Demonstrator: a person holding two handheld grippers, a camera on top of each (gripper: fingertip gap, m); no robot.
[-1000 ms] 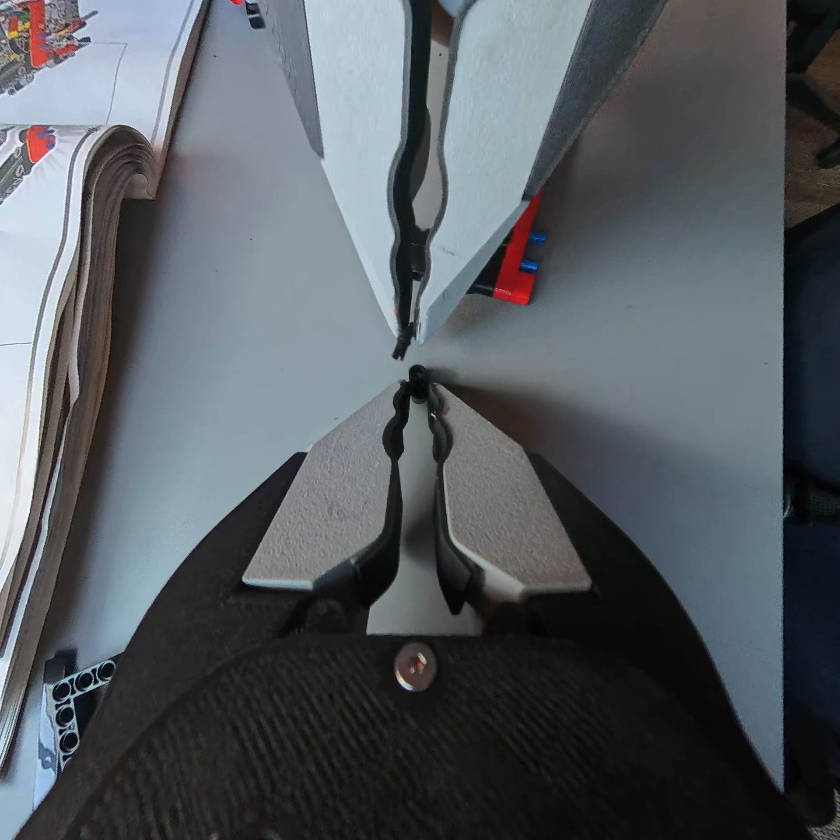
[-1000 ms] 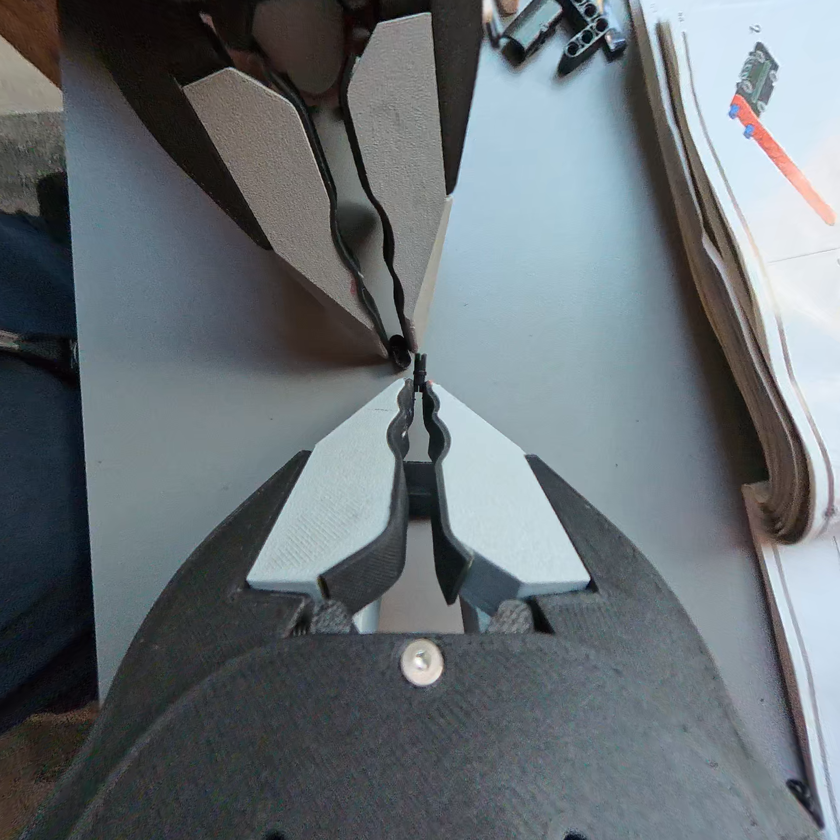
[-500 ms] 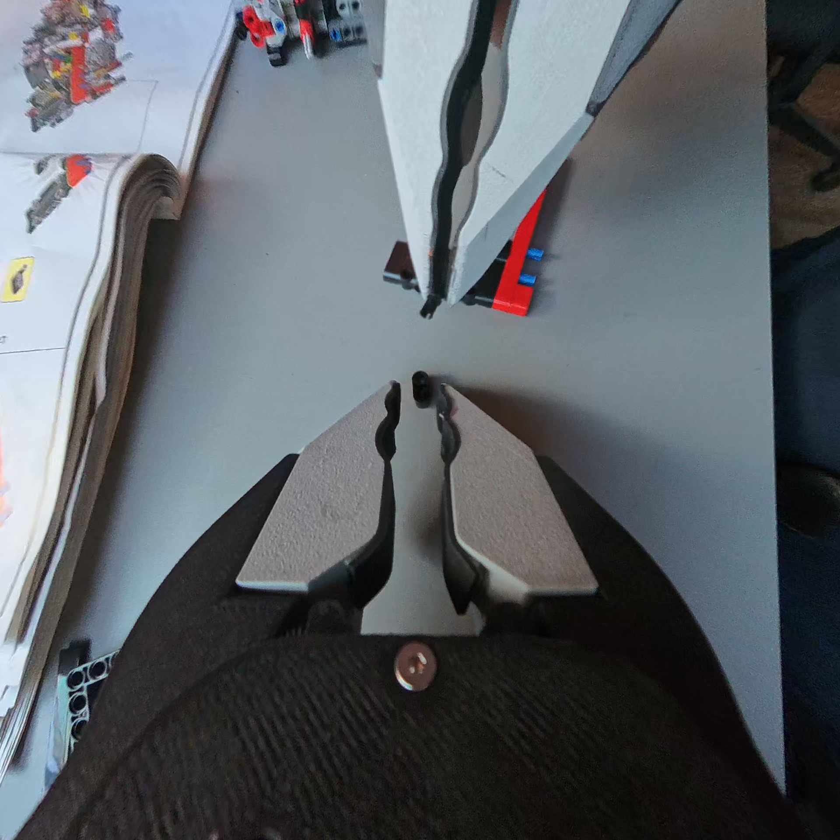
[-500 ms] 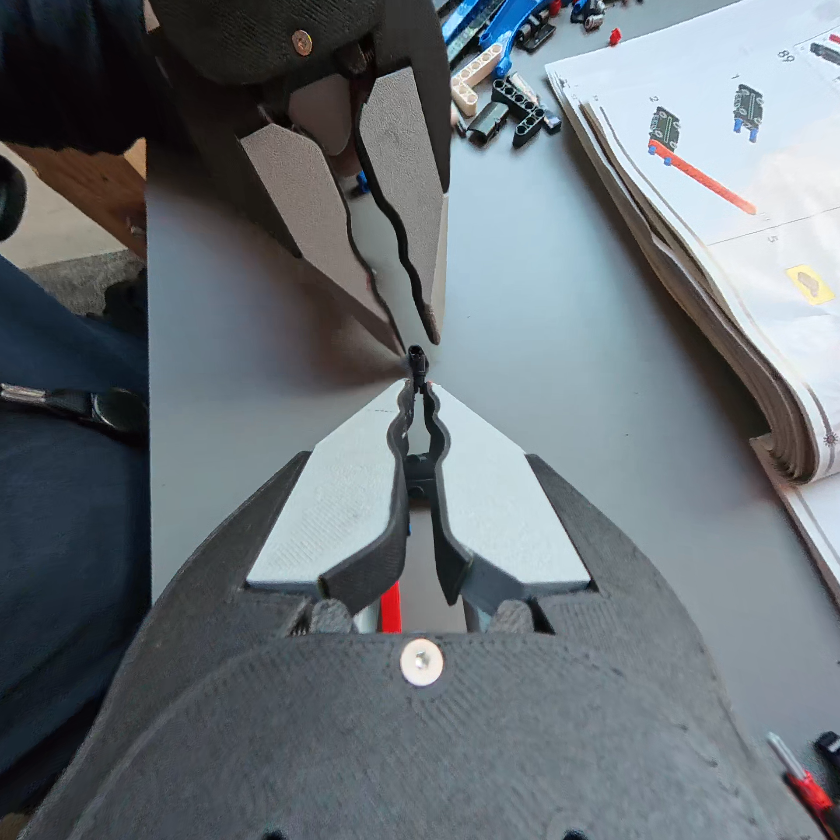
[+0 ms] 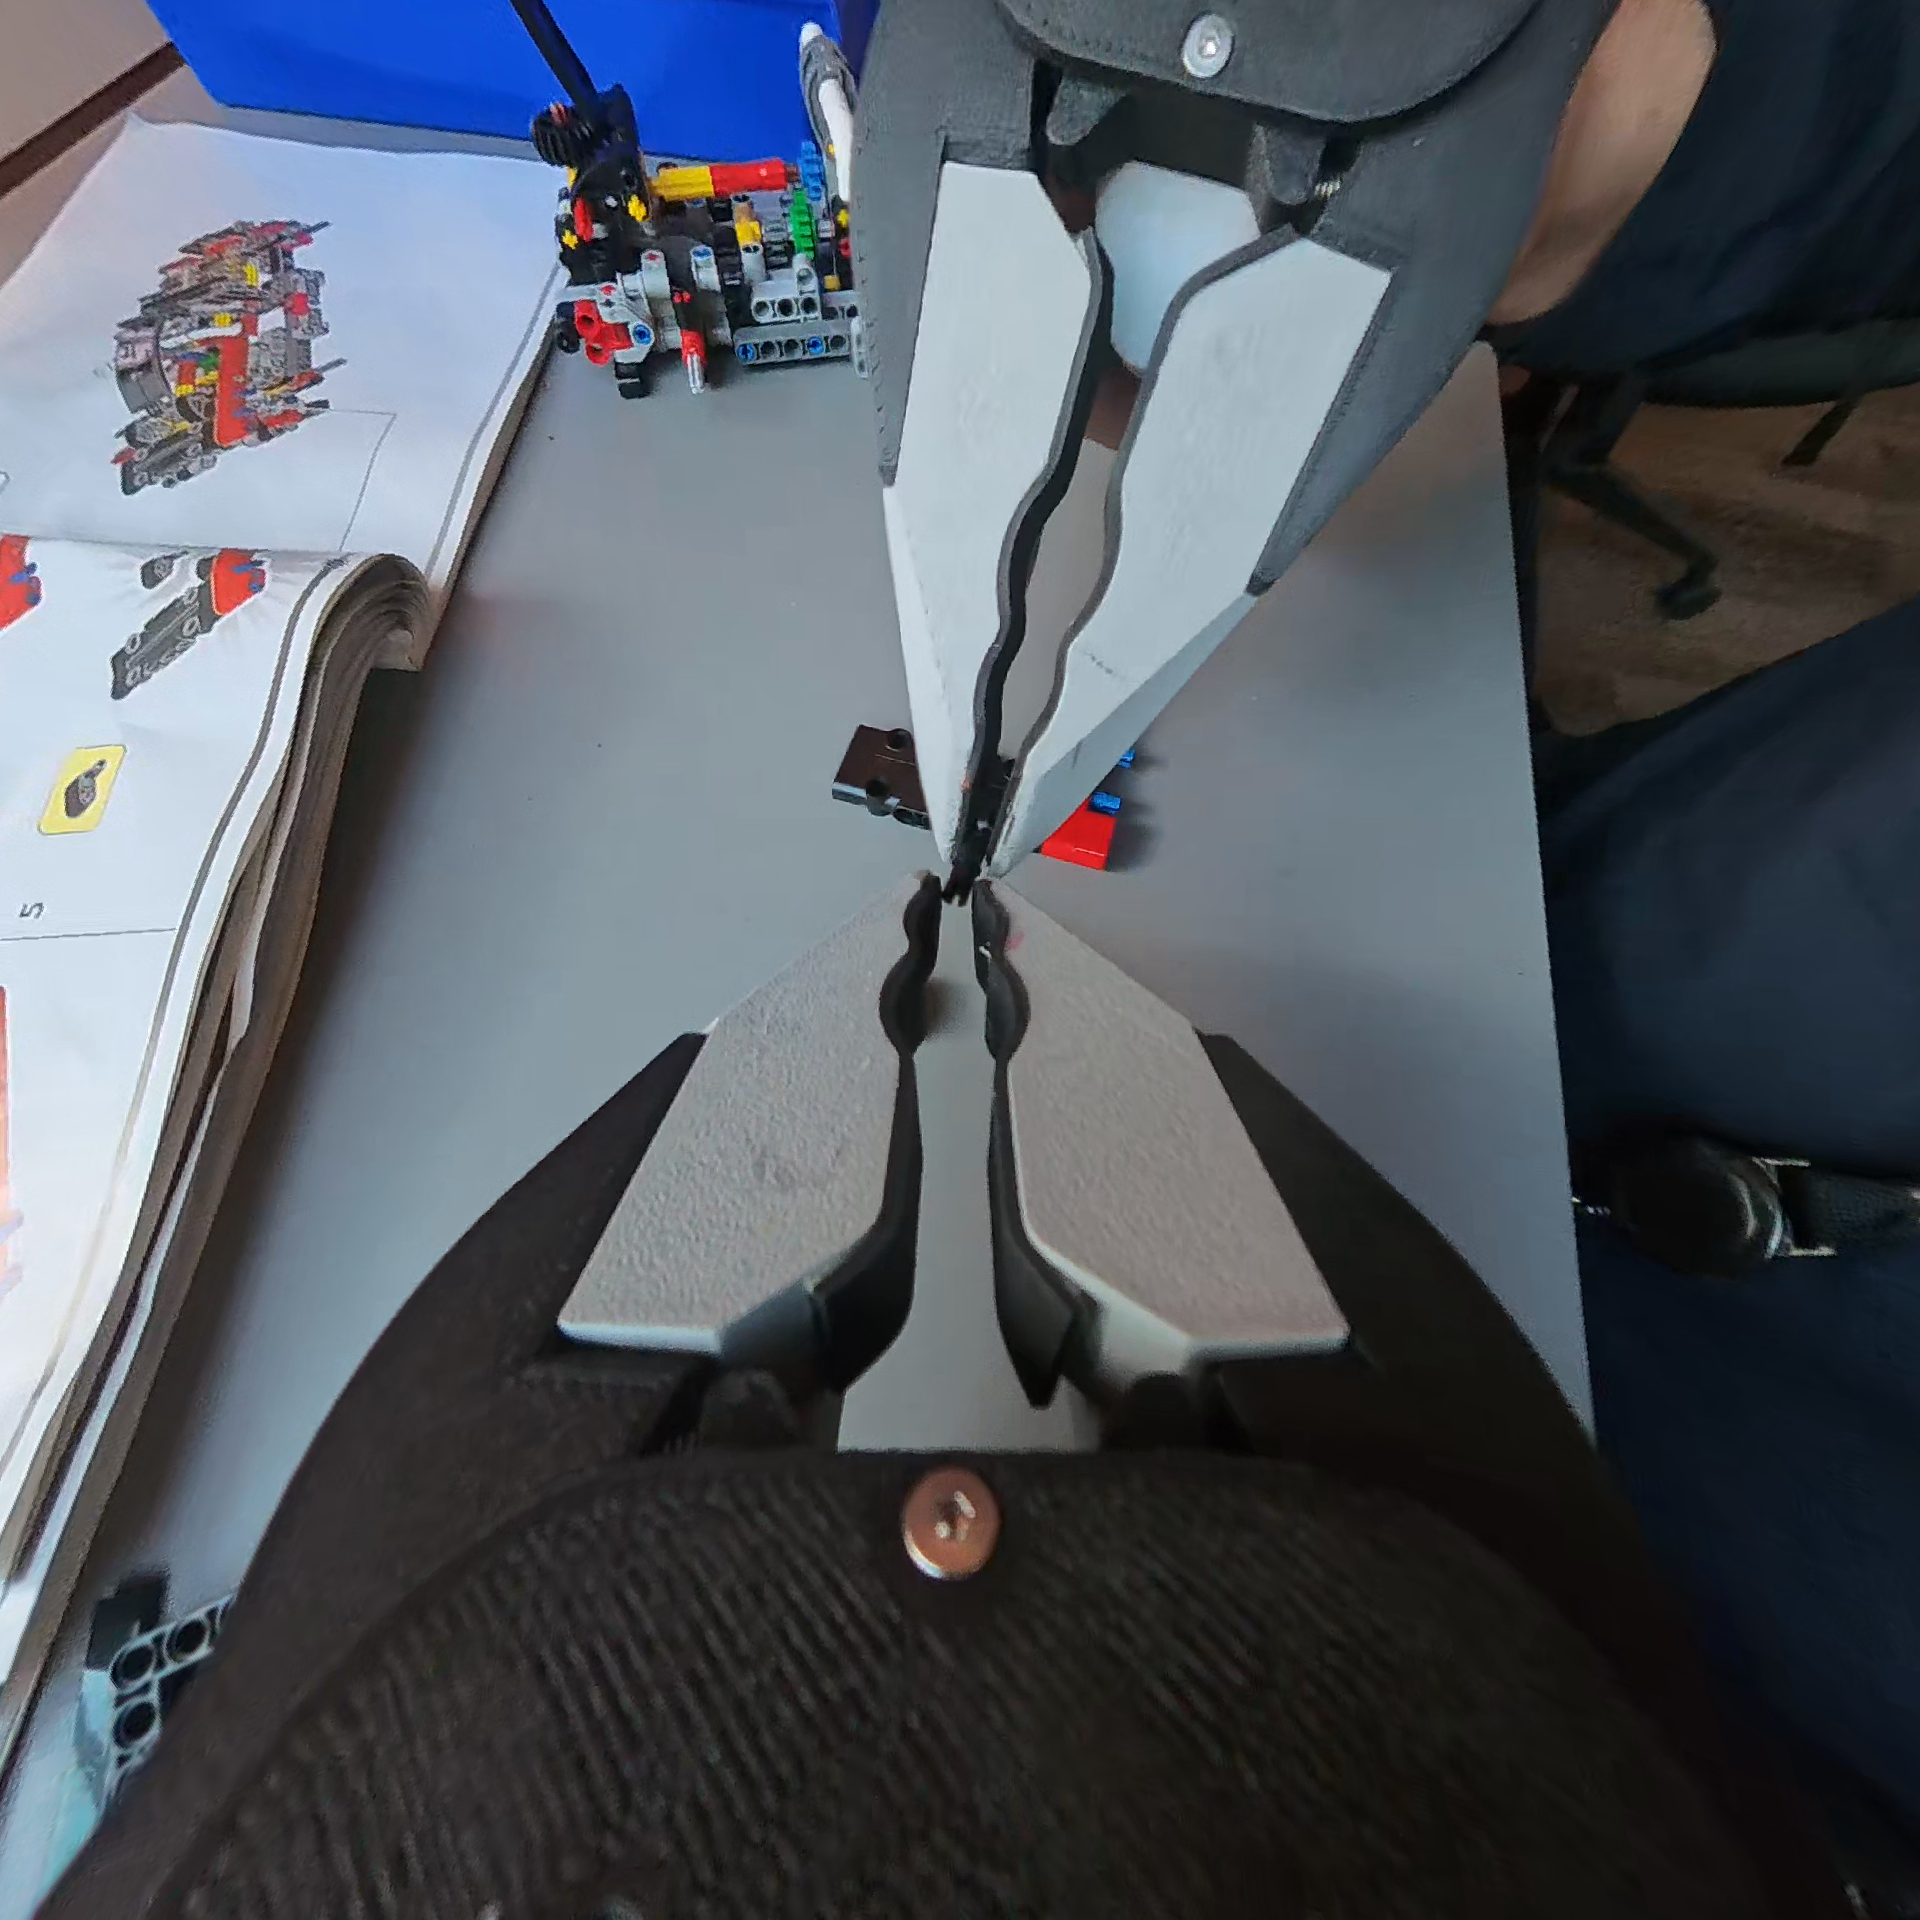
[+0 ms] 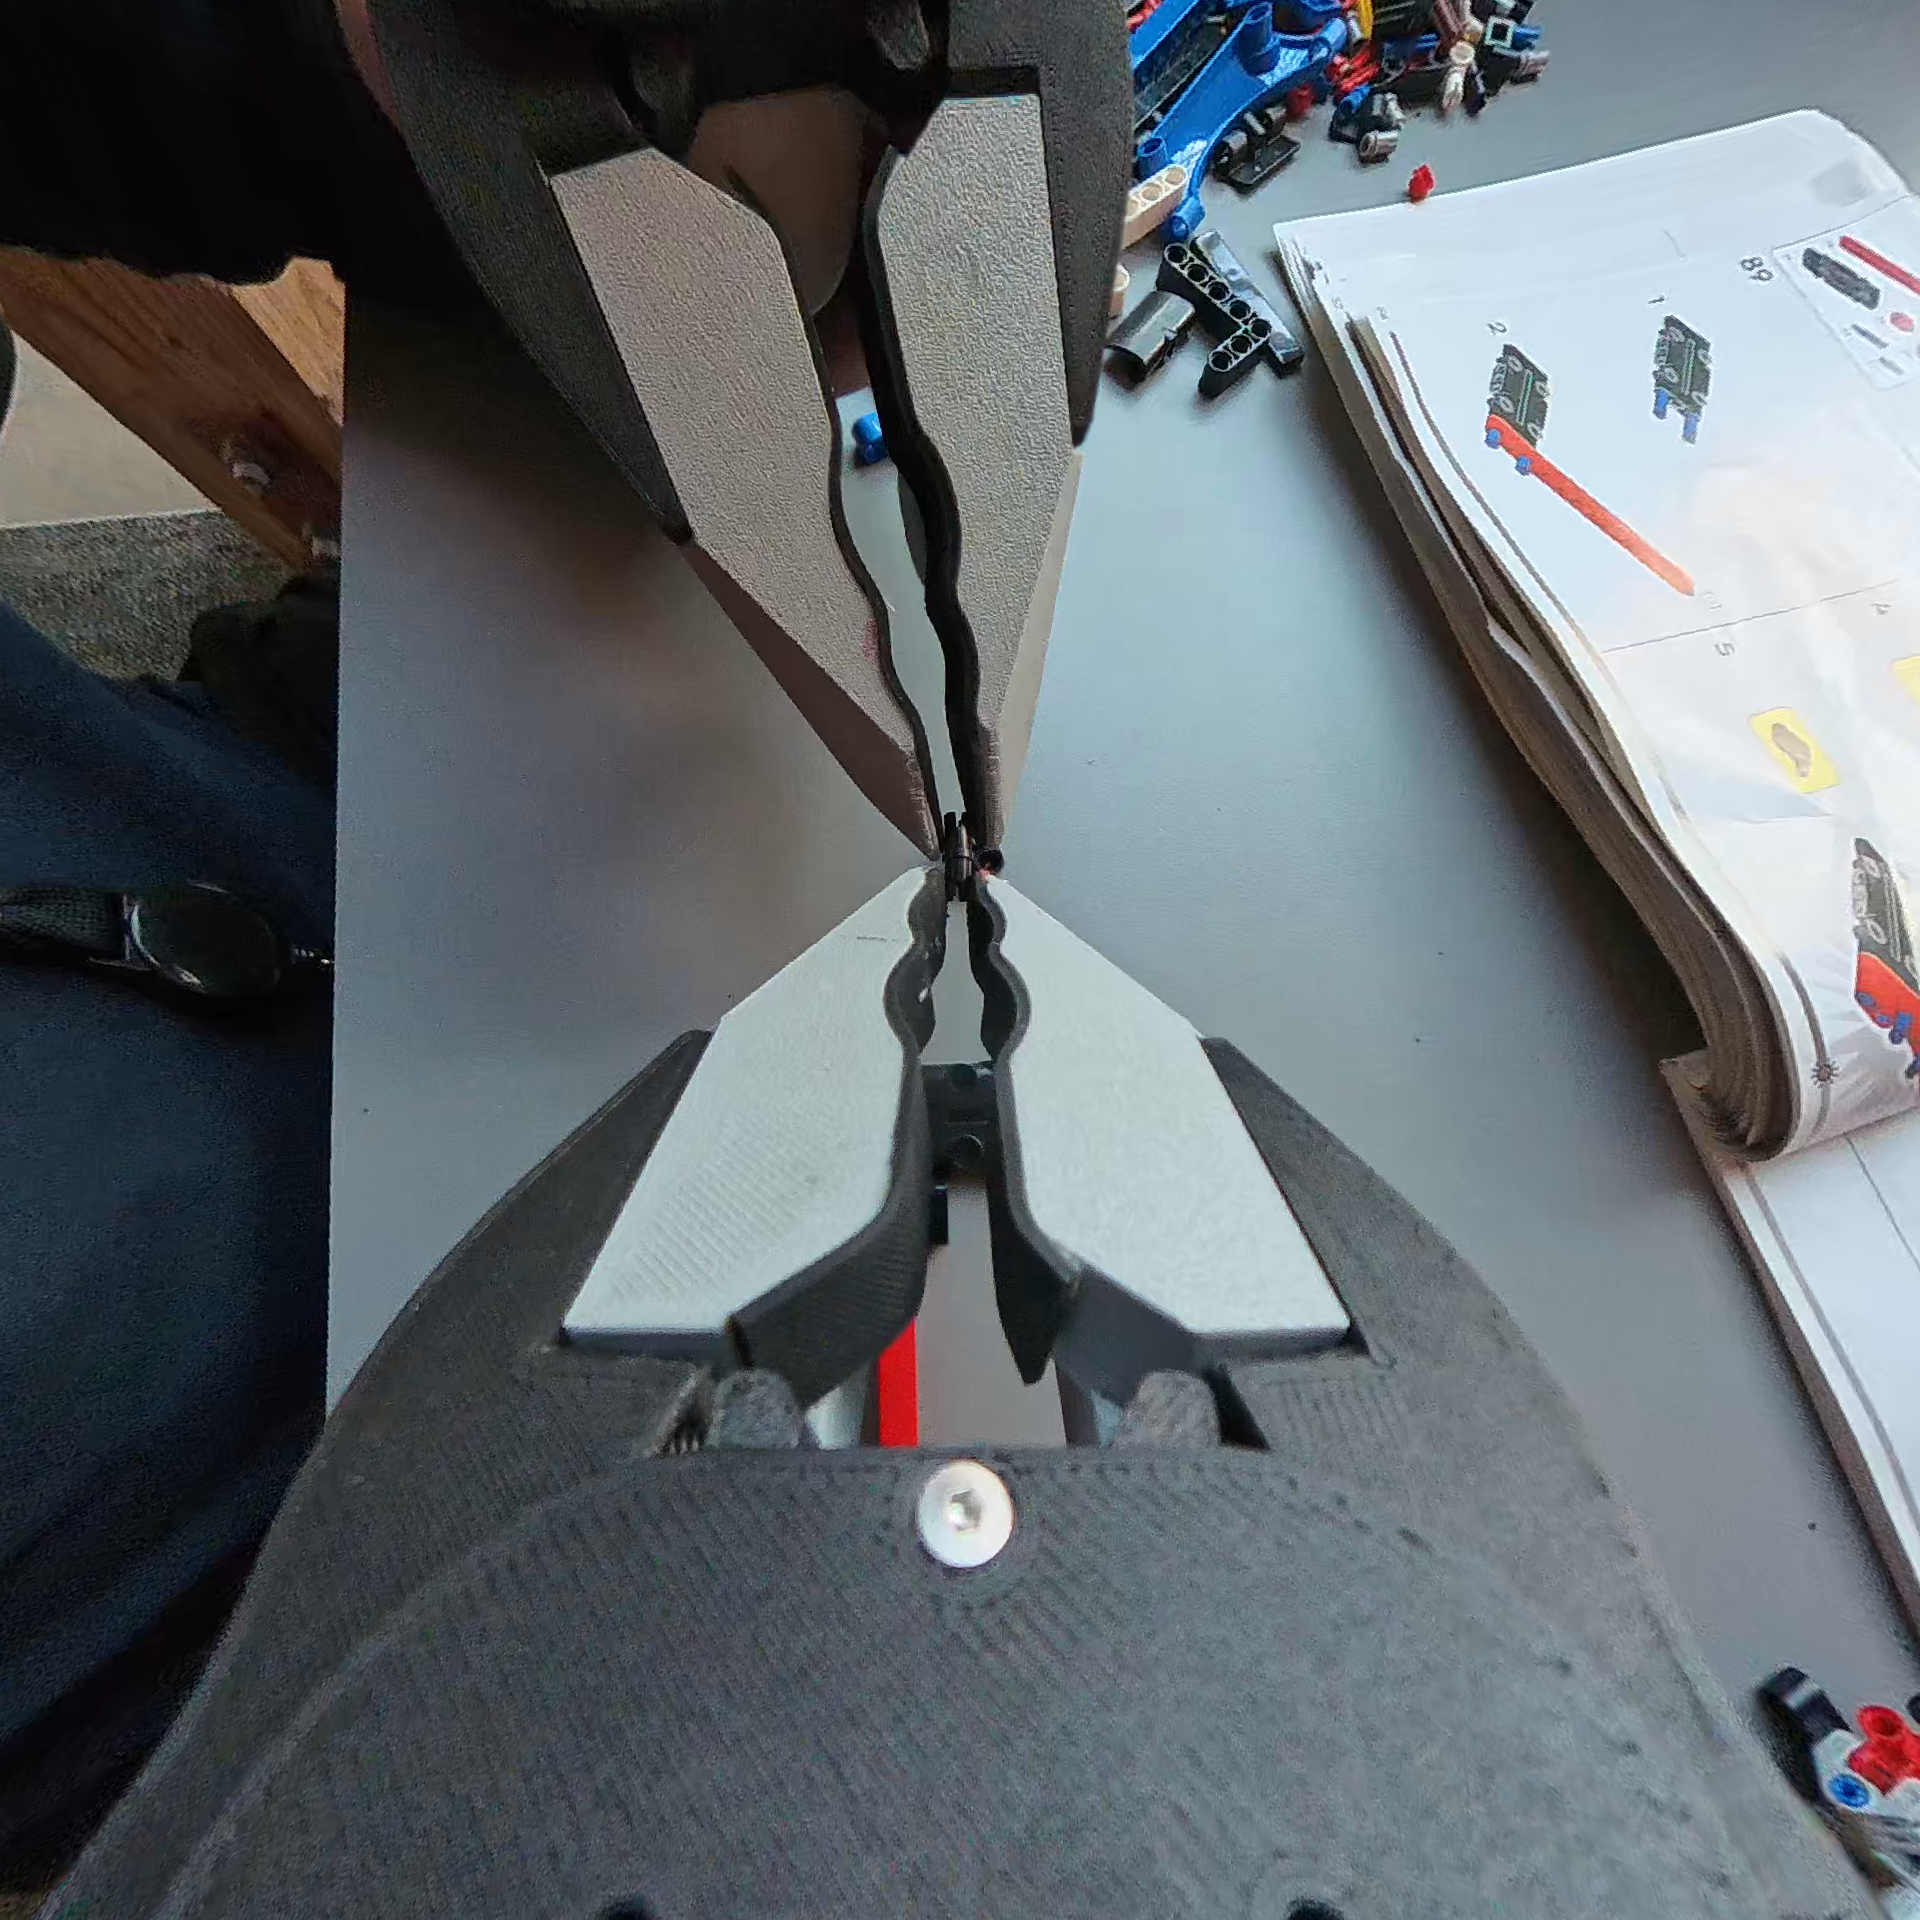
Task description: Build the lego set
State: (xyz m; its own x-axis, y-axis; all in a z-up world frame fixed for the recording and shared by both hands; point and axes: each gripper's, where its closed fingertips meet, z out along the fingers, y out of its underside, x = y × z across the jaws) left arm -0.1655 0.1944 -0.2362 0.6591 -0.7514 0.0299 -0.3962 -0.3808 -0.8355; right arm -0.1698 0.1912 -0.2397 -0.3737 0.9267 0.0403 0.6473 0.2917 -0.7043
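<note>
My two grippers meet tip to tip just above the grey table (image 5: 675,727). My right gripper (image 6: 961,894) is shut on a small black pin (image 6: 961,857), which sticks out past its fingertips. My left gripper (image 5: 951,899) has closed its tips on the pin's free end (image 5: 961,878). In the left wrist view the right gripper (image 5: 977,847) comes down from above. In the right wrist view the left gripper (image 6: 961,826) does the same. Under the right gripper a black beam (image 5: 873,774) joined to a red beam (image 5: 1081,836) with blue pins lies on the table.
An open instruction booklet (image 5: 208,623) lies at the left; it also shows at the right in the right wrist view (image 6: 1662,623). A part-built brick model (image 5: 707,270) and a blue box (image 5: 416,52) stand behind. Loose parts (image 6: 1299,83) lie far off. A seated person (image 5: 1766,935) is at the table edge.
The left gripper opened and the two grippers drew apart. They have come back tip to tip, and the left fingers have closed on the pin's end. The right gripper stayed shut on the pin.
</note>
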